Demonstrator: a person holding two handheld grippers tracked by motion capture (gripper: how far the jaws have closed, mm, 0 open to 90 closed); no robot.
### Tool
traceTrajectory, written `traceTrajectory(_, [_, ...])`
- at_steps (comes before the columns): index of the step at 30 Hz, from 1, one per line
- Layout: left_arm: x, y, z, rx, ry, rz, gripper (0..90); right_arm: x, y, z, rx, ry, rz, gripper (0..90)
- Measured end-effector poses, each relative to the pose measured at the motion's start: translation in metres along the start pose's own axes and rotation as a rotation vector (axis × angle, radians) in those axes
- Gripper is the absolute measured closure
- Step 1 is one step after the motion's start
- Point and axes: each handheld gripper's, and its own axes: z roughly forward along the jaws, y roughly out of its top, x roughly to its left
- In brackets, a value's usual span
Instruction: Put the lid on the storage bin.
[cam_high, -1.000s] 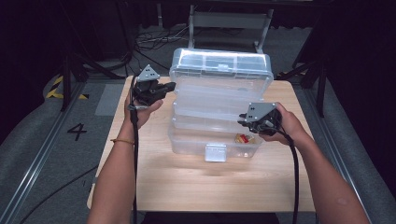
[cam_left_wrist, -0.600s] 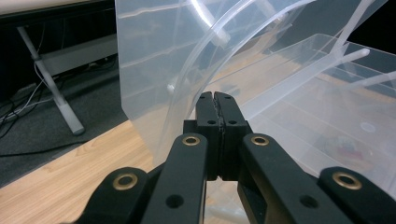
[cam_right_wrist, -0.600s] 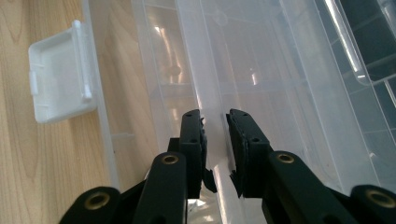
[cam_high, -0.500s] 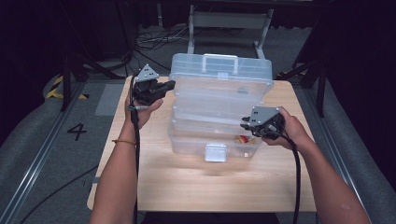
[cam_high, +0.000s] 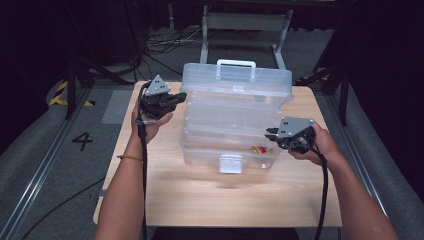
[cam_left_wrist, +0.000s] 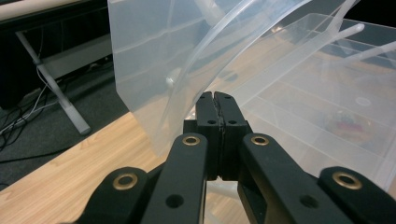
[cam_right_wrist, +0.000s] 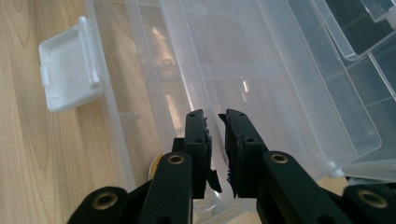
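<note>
A clear plastic tiered box (cam_high: 235, 100) stands fanned open on the wooden table (cam_high: 225, 195), its white-handled top tier (cam_high: 236, 63) at the back. Small red and yellow items (cam_high: 260, 149) lie in its bottom tray and appear blurred through the plastic (cam_left_wrist: 348, 126). My left gripper (cam_high: 182, 95) is shut, its tips (cam_left_wrist: 215, 95) against the box's upper left corner with nothing seen between the jaws. My right gripper (cam_high: 269, 134) is at the box's right side. Its jaws (cam_right_wrist: 215, 116) stand a narrow gap apart, pinching the thin clear wall of a lower tray (cam_right_wrist: 280, 93).
The box's white front latch (cam_high: 230, 163) hangs open toward me and lies flat on the wood (cam_right_wrist: 70, 70). Bare table lies in front of the box. Dark floor with cables (cam_high: 165, 45) and a metal stand (cam_high: 245, 22) lies beyond the far edge.
The box's upper tiers have swung up and back, baring the handle. My right gripper has drifted slightly right and toward me with the lower tray. The left gripper has stayed put.
</note>
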Motion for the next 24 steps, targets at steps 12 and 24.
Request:
traceTrajectory(12, [-0.01, -0.005, -0.004, 0.024, -0.003, 0.028, 90.0, -0.008, -0.029, -0.026, -0.076, -0.024, 0.102, 84.4])
traceTrajectory(24, [-0.016, -0.013, -0.009, 0.061, -0.012, 0.068, 90.0, -0.006, -0.052, -0.029, -0.064, -0.053, 0.155, 83.0])
